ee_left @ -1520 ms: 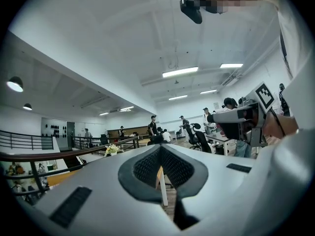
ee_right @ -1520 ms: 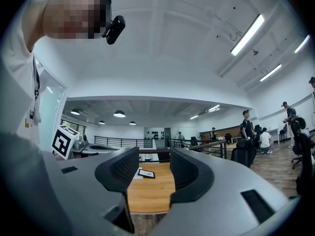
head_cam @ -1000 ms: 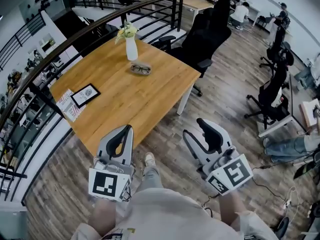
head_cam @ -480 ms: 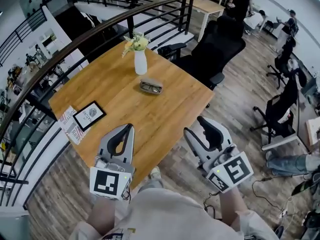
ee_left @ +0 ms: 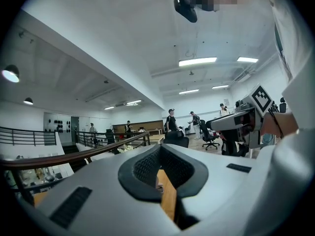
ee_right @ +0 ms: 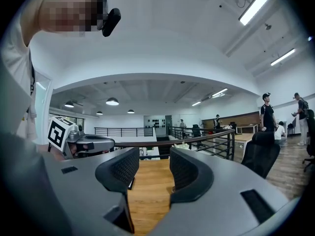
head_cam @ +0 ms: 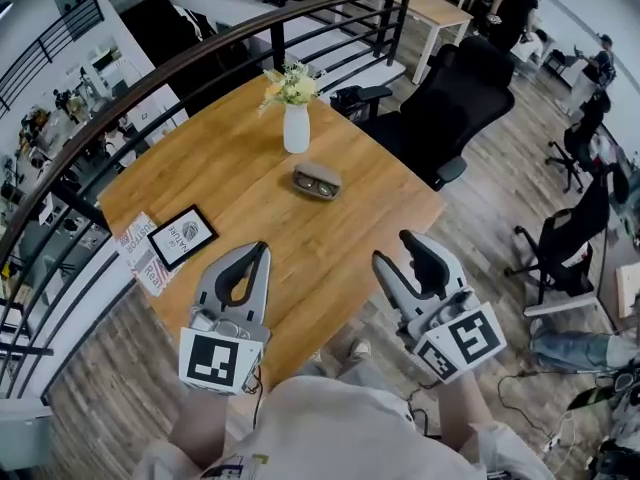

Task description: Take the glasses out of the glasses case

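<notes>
Nearest the person, both grippers hang over the near edge of the wooden surface (head_cam: 250, 198), well short of anything on it. The left gripper (head_cam: 259, 251) has its jaws closed tip to tip with nothing between them; its own view shows only a sliver of wood through the loop they form. The right gripper (head_cam: 394, 250) has its jaws parted, and only bare surface shows in the gap, so it holds nothing either.

Further along, at the left edge, a framed picture (head_cam: 183, 236) lies beside a magazine (head_cam: 138, 260), out of the way of the work. Beyond the middle of the surface lies the glasses case (head_cam: 317, 181), flat and just in front of a white vase (head_cam: 296, 128) of flowers. It seems to lie open with the glasses in it, though it is too small here to be sure.

The step in hand looks like the approach, with nothing of the task done yet. To do it well, both grippers should travel forward and come down from the near side, keeping clear of the vase, which would tip easily. The left gripper would need to open before it can steady the case. The right, already parted, could then take the frame at the bridge or a temple, not the lenses, and lift straight up.
</notes>
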Demonstrator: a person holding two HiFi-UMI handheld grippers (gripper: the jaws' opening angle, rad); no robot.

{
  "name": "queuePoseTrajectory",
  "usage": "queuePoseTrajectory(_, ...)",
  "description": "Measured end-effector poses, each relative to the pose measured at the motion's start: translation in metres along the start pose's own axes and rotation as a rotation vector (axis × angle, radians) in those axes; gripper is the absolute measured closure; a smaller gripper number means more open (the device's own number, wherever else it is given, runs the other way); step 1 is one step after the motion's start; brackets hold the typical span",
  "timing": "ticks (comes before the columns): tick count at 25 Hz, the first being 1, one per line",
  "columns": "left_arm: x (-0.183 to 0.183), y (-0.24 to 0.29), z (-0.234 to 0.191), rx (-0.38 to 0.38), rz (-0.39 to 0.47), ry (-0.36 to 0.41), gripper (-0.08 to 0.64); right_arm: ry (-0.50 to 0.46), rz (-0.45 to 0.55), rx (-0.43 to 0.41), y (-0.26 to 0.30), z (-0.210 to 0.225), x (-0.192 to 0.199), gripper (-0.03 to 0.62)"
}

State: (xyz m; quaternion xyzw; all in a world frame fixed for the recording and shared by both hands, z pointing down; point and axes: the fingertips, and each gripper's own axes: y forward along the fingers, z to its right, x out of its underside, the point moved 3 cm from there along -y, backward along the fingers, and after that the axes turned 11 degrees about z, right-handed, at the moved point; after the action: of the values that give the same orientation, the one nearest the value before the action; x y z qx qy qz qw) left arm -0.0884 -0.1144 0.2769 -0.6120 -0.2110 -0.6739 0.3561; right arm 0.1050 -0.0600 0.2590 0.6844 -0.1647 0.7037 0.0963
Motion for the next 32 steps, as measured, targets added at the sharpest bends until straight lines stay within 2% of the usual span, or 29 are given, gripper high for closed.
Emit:
queuePoseTrajectory(7,0.016,0.031,-0.012,-0.067,-0.043,0.023,0.545,0.05,-0.033,-0.065,0.034,0.037,0.028,0.374)
queuePoseTrajectory(12,0.019,0.055,-0.012,-0.125,-0.047,-0.014,0.545,0.034,-0.062,-0.129,0.051,0.063,0.038,0.374)
queuePoseTrajectory(23,0.04,0.102,-0.005,-0.166,-0.104,0.0,0.545,0.09,-0.098,-0.195,0.079,0.11,0.06,0.374)
queuePoseTrajectory(32,0.095,0.146,-0.031,-0.166,-0.149,0.02,0.545,0.11,-0.144,-0.284,0.144,0.119,0.108,0.376)
